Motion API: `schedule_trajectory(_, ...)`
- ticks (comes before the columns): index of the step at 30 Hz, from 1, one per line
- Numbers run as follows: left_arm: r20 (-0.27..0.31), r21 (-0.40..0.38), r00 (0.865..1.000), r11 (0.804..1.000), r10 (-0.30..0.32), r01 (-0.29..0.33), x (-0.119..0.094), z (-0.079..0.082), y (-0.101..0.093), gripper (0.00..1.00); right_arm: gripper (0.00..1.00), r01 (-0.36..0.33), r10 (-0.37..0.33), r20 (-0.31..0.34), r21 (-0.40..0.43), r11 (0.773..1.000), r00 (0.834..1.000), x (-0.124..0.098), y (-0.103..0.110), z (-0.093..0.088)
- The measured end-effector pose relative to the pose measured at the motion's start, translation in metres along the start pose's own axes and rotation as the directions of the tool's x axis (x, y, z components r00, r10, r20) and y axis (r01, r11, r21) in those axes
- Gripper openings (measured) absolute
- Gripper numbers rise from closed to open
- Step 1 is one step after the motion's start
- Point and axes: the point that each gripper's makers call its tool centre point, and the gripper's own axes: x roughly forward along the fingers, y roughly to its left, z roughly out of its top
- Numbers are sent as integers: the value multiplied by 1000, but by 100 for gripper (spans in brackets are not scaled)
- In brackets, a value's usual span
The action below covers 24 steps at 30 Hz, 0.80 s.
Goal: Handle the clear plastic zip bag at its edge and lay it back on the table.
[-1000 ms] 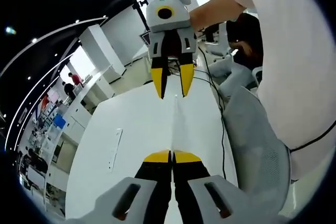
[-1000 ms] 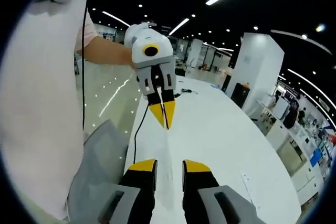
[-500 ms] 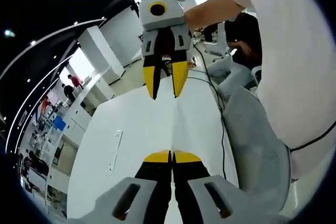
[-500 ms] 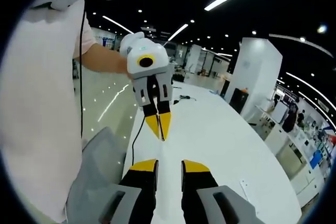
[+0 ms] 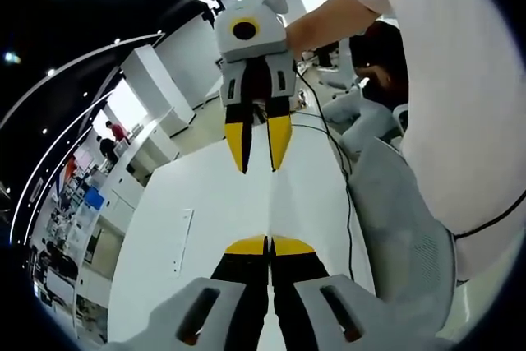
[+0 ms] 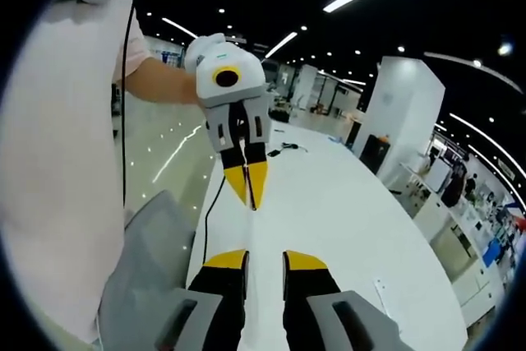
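Observation:
In the left gripper view my left gripper (image 5: 269, 244) is shut, its yellow tips pressed together. A faint straight line, the edge of the clear plastic zip bag (image 5: 272, 199), rises from those tips toward the right gripper; the rest of the bag is too clear to make out. The right gripper (image 5: 259, 160) hangs above the white table (image 5: 205, 203), pointing back at me, open and apart from the bag's edge. In the right gripper view my right gripper (image 6: 265, 259) stands open with nothing between its tips. Opposite it the left gripper (image 6: 249, 199) is shut and held by a hand.
A person in a white shirt (image 5: 460, 80) stands at the table's side beside a grey mesh chair (image 5: 394, 228). A black cable (image 6: 283, 147) lies at the table's far end. A thin white strip (image 5: 182, 240) lies flat near one edge. Desks and pillars stand beyond.
The two grippers have drifted slightly closer and shifted a little sideways in each other's views. The left gripper stays shut and the right stays open.

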Motion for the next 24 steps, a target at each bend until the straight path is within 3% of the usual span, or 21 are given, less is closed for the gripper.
schedule_trajectory(24,13,8,1000,1000,0,0,0,7,0,0,13,-3,3,-21,-9,1000,1000,1,2,-6)
